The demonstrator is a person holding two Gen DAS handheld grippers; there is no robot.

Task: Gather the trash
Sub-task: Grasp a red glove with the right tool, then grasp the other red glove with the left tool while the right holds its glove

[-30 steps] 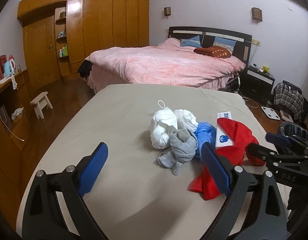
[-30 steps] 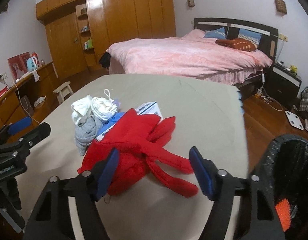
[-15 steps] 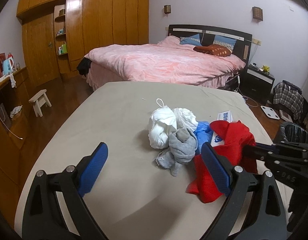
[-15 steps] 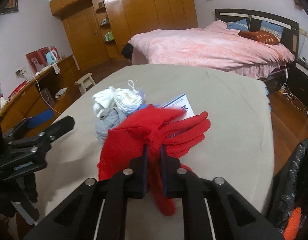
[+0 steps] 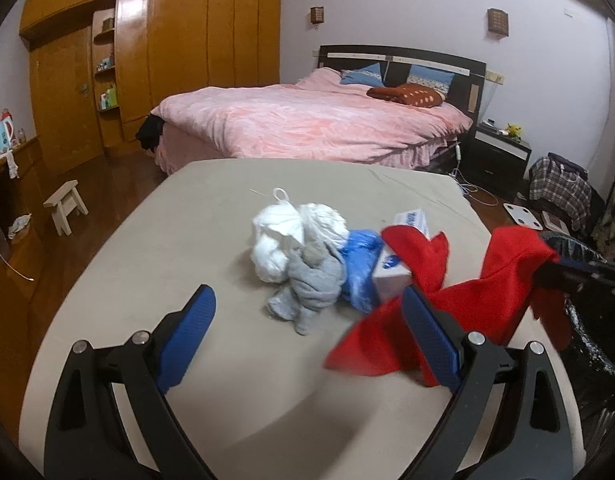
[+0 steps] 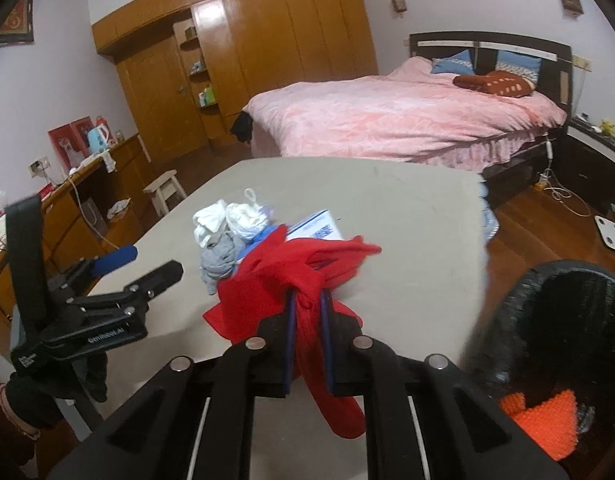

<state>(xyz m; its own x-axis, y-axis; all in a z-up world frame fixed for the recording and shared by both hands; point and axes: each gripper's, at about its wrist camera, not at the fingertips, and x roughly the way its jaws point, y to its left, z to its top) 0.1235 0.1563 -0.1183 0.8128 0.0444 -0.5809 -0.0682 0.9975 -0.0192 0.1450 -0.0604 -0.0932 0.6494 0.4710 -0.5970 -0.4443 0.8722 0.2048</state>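
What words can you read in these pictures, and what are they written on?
"GenRobot.AI": white letters on the left gripper, on the side of its black body.
White box: blue print and a logo, too blurred to read.
Red boxes on the sideboard: too small to read.

Dim, even indoor light with a purplish cast and soft shadows. Glare streaks the wardrobe doors (image 5: 179, 40). Fisheye bends the edges into black corners; the red cloth (image 5: 467, 300) smears with motion blur.
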